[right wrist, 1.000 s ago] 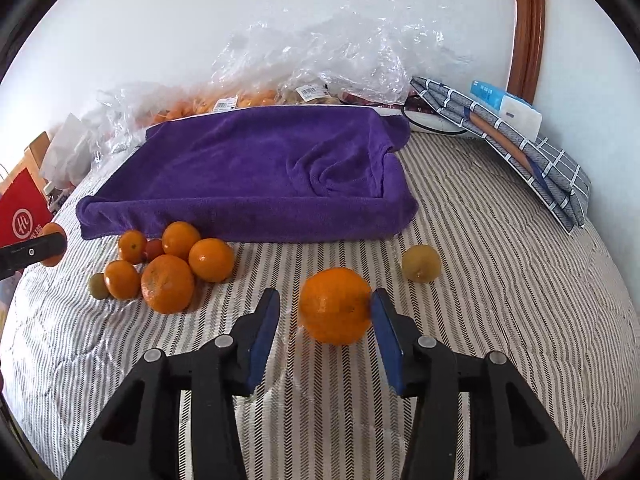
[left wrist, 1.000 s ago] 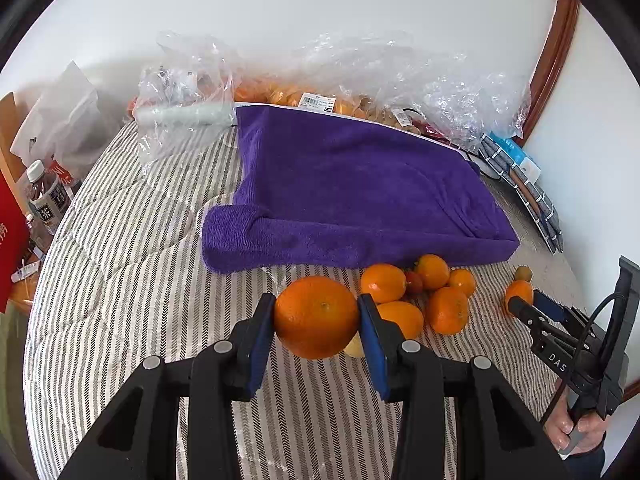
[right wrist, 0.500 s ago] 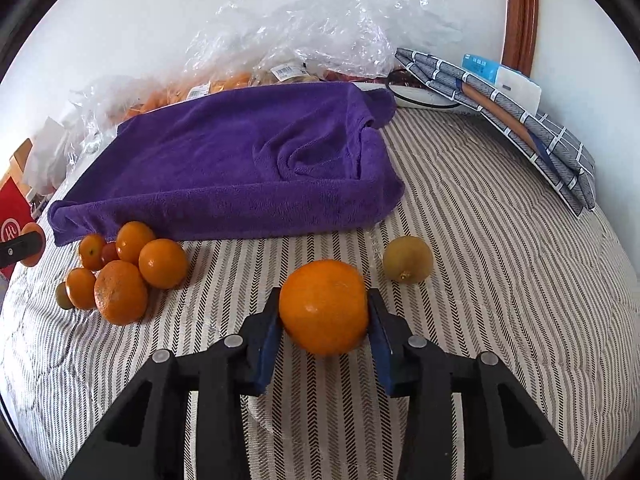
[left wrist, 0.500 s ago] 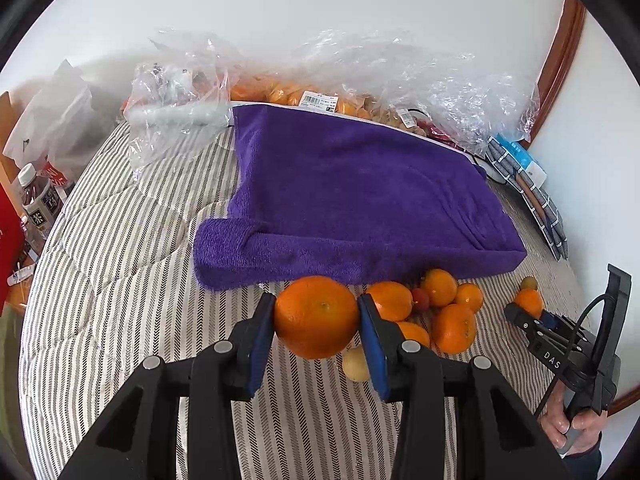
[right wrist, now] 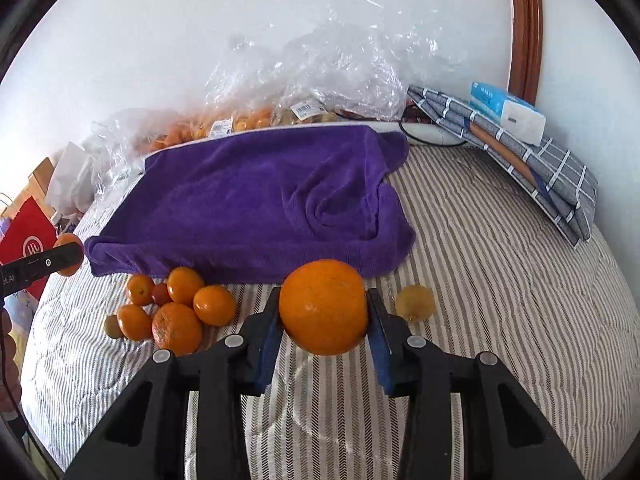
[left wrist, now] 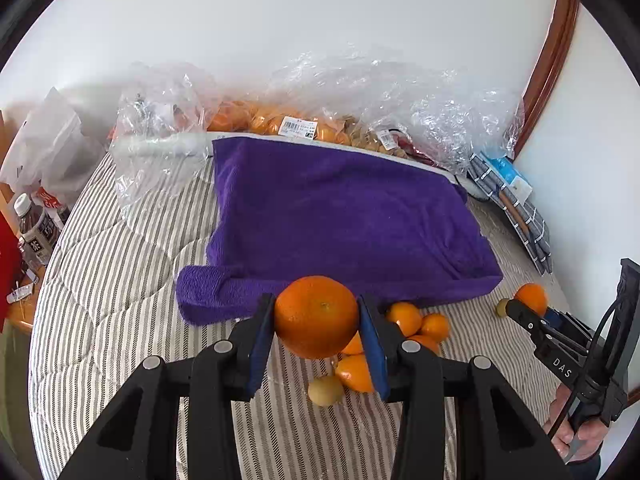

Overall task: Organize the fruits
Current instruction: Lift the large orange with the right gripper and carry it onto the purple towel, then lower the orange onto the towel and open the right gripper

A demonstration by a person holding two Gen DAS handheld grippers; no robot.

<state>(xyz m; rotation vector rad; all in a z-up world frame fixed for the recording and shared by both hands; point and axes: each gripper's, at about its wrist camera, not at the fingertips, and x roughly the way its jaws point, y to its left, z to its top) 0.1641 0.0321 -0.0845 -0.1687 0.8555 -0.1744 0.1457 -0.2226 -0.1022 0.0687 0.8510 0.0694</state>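
Left wrist view: the left gripper (left wrist: 318,344) is seen pinching a large orange (left wrist: 316,317), both blue pads pressed on its sides, the fruit clear of the striped bedcover (left wrist: 100,280). Beyond the tips lies the purple towel (left wrist: 340,216); below and right of the tips sits the pile of small oranges (left wrist: 416,322), with a yellowish fruit (left wrist: 325,390) nearest. Risk is judged as follows: the grip is on a round, smooth skin, so a tilt or jolt could let the orange roll out and scatter the pile beneath. Only here is the right gripper (left wrist: 520,308) seen from outside, far to the right, with a hand (left wrist: 576,428) on its handle.

Right wrist view: the right gripper (right wrist: 324,320) is seen clamped on a second orange (right wrist: 323,306), likewise lifted. A lemon-coloured fruit (right wrist: 415,303) lies just right of the tips, and could be knocked on lowering. Only here are the towel's folds and the checked cloth (right wrist: 532,168) shown plainly.
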